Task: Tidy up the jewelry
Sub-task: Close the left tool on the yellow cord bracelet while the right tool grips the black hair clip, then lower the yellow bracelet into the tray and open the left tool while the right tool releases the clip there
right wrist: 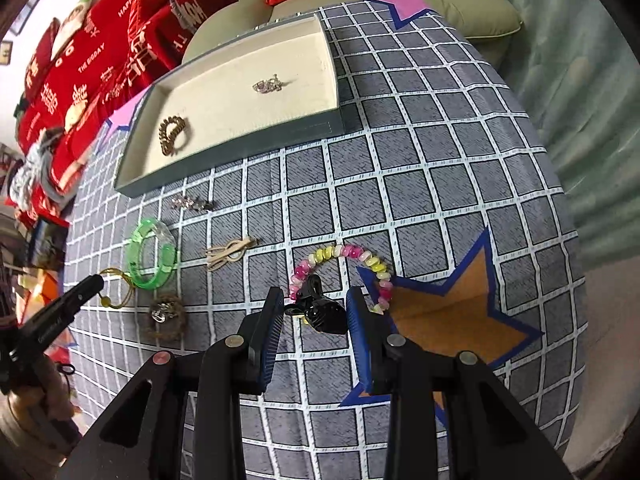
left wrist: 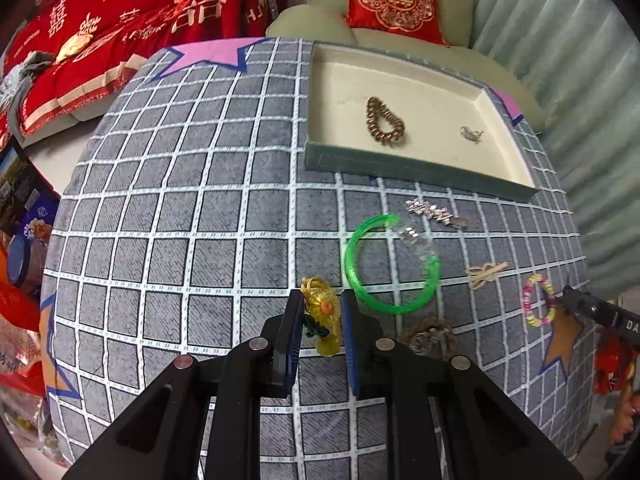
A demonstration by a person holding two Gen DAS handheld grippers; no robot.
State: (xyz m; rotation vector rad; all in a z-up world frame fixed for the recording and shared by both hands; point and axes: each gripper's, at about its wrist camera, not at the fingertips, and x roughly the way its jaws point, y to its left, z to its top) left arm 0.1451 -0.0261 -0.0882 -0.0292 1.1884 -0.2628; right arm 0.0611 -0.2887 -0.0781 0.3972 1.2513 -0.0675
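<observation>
Grippers both grasping: left gripper point(left wrist: 320, 316) a yellow flower charm point(left wrist: 324, 310), right gripper point(right wrist: 314, 310) a black clip point(right wrist: 324, 314).

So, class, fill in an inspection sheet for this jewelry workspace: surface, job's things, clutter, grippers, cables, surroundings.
Surface: grid-patterned cloth with star shapes.
Job's things: tray holds a coil bracelet and a silver piece; green bangle, bead bracelet on the cloth.
Clutter: nothing seen.
Grippers: left gripper shut on a yellow flower ornament; right gripper shut on a black hair clip.
Cables: nothing seen.
Surroundings: red bedding, sofa.
</observation>
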